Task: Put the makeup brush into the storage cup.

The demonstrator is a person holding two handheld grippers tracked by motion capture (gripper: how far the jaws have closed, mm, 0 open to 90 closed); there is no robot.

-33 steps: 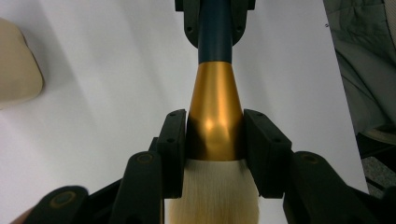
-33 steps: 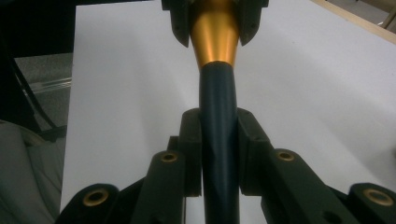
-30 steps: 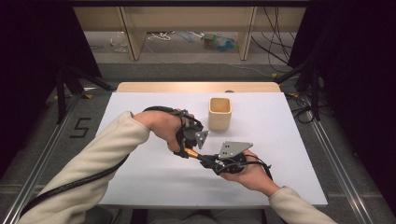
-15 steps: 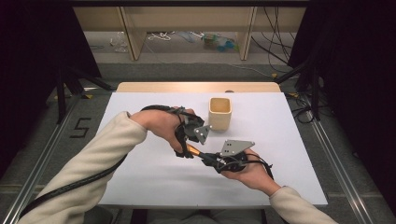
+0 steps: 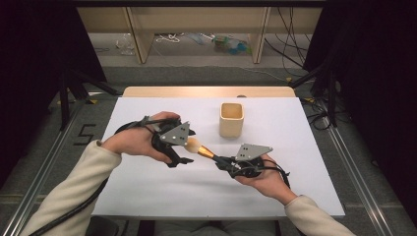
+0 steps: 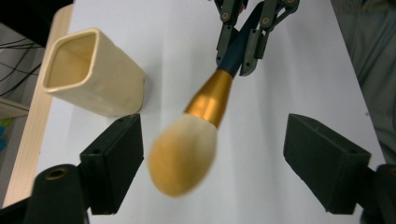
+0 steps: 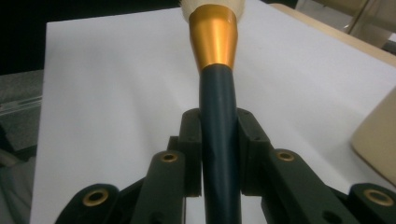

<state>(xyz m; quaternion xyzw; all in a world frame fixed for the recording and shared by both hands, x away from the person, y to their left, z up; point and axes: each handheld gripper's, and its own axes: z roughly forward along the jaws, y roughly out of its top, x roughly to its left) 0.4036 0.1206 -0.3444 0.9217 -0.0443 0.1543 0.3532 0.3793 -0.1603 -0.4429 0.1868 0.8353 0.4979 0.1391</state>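
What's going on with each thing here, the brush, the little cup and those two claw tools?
Brush: held off the table by its dark handle, bristle head between the left jaws, untouched.
Cup: upright on the white table, looks empty.
Left gripper: jaws have just been opening, now wide apart.
Right gripper: clamped on the brush handle.

One brush (image 5: pixel 199 148), one cup (image 5: pixel 231 119), two tools.
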